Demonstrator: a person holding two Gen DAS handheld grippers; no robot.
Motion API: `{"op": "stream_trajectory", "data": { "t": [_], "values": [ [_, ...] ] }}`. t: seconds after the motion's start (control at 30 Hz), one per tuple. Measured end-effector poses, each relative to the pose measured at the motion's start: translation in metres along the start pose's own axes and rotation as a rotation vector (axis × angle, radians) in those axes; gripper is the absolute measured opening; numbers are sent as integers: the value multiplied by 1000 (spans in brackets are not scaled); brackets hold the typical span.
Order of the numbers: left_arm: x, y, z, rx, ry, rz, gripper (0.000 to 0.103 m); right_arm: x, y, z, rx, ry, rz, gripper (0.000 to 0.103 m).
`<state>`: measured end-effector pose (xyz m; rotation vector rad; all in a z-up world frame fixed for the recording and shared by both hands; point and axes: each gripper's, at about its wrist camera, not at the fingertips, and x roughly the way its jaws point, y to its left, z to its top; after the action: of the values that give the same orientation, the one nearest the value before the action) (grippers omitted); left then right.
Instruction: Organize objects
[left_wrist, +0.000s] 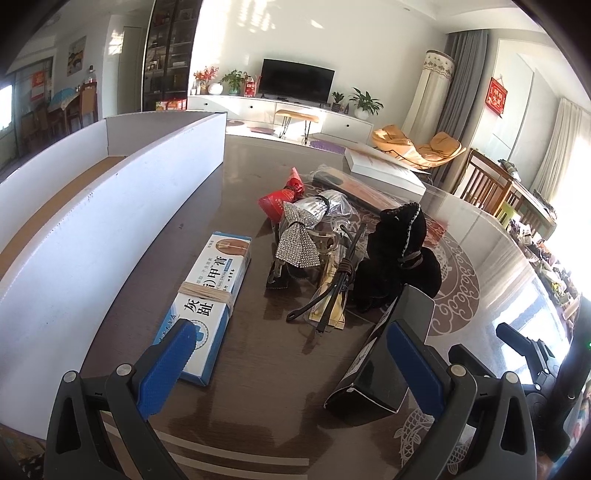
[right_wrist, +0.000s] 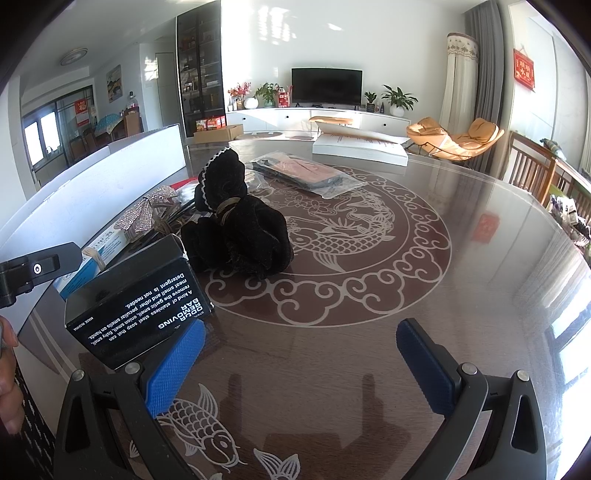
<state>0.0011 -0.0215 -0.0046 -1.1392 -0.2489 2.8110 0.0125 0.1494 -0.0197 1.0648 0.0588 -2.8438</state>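
Note:
A pile of small items lies on the dark table (left_wrist: 258, 354): a blue-white cream box (left_wrist: 210, 295), a rhinestone bow (left_wrist: 295, 240), a red packet (left_wrist: 280, 199), a black velvet pouch (left_wrist: 399, 254) and a black soap box (left_wrist: 384, 354). My left gripper (left_wrist: 291, 354) is open above the table, its left pad over the cream box end, its right pad against the black box. My right gripper (right_wrist: 299, 365) is open and empty; the black box (right_wrist: 136, 306) stands just left of its left pad. The pouch (right_wrist: 236, 221) sits beyond.
A long white open box (left_wrist: 110, 206) runs along the left. A bagged flat item (right_wrist: 306, 173) and a white flat box (right_wrist: 362, 147) lie at the far side. The table carries a fish pattern (right_wrist: 332, 240). Chairs (right_wrist: 532, 173) stand to the right.

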Motion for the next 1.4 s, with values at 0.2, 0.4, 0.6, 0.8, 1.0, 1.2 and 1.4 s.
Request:
{"op": "stream_trajectory", "data": {
  "t": [0.2, 0.4, 0.6, 0.8, 1.0, 1.2, 1.4],
  "values": [
    [1, 1, 0, -7, -1, 2, 103, 0, 0, 0, -1, 0, 1, 103],
    [1, 2, 0, -11, -1, 6, 103, 1, 1, 0, -2, 2, 1, 103],
    [0, 5, 1, -23, -6, 12, 103, 1, 1, -1, -3, 3, 0, 103],
    [1, 9, 2, -45, -11, 30, 103, 1, 1, -1, -5, 3, -1, 103],
    [-4, 17, 6, -75, -62, 102, 103, -5, 7, -5, -35, -17, -10, 103],
    [-6, 32, 9, -134, -82, 123, 103, -13, 45, -16, -161, 35, 142, 103],
    [-13, 46, 10, -198, -122, 154, 103, -15, 76, -6, -190, 37, 195, 103]
  ]
}}
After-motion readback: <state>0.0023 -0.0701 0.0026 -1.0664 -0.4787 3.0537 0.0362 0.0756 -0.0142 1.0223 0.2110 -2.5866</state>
